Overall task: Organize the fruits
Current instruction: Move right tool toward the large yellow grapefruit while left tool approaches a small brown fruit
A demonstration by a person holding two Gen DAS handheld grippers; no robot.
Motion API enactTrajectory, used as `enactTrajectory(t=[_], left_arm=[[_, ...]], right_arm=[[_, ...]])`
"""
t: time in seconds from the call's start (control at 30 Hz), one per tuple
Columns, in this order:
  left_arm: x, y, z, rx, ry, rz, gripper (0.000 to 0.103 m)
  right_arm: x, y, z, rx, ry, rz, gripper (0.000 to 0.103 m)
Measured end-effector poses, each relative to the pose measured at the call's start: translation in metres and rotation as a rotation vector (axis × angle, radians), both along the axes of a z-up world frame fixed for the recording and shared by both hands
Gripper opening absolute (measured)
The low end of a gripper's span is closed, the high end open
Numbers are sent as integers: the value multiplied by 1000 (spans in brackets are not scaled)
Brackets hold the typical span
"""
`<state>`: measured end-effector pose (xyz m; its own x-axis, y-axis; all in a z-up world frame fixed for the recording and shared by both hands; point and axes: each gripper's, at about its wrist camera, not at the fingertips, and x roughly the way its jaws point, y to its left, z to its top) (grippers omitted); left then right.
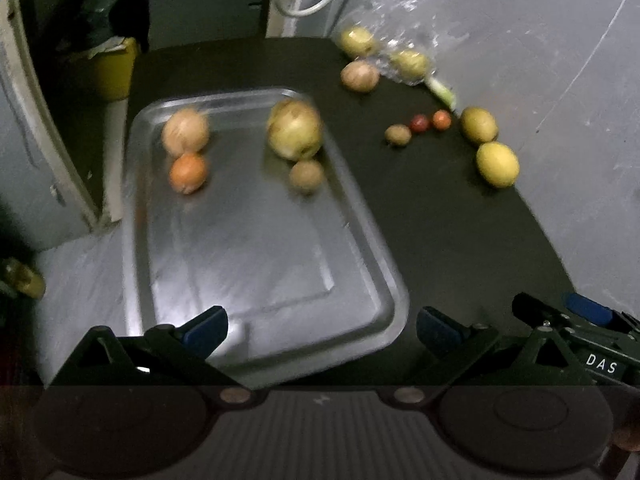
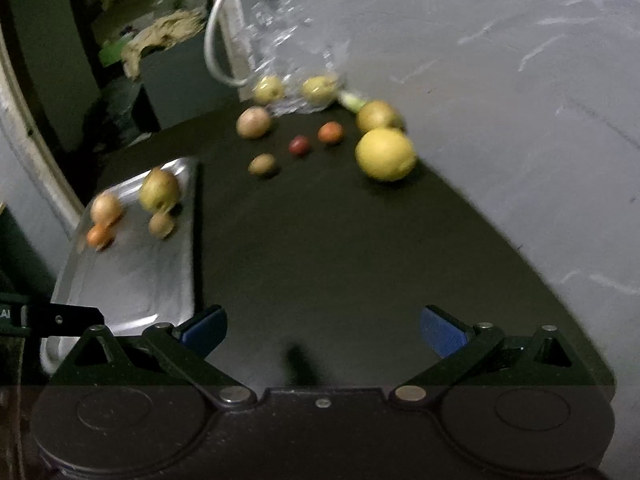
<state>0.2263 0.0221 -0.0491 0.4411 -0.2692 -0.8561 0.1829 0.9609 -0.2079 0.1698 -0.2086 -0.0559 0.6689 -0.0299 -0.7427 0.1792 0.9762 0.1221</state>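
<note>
Now both tongs hang above the near edge of the dark table, and both are spread wide with nothing between their blue pads. The left gripper points over the near end of the metal tray; its left finger is above the tray's corner and its right finger is above the bare table beside the tray. The right gripper is just to the right of the tray, above bare table, and its tip also shows at the lower right of the left view.

Farther away, at the far end of the tray, lie four fruits: a tan round one touching an orange one, and a big yellow-green one with a small brown one just beside it.

Beyond that, on the table and well apart from both tongs, lie a small brown fruit, a dark red one, a small orange-red one and a large yellow fruit with another yellowish one behind it. At the far edge is a clear plastic bag with pale fruits in and beside it.
</note>
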Motion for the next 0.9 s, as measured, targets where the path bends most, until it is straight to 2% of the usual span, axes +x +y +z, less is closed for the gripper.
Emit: enactTrajectory(t=[0.27, 0.63, 0.9], left_arm=[[35, -34, 5, -18, -27, -2, 102], [98, -76, -3, -19, -72, 16, 102], [131, -102, -18, -2, -70, 15, 102]], right_arm=[[23, -34, 0, -17, -14, -33, 102], [75, -54, -12, -26, -20, 20, 102], [108, -63, -24, -33, -28, 57, 102]])
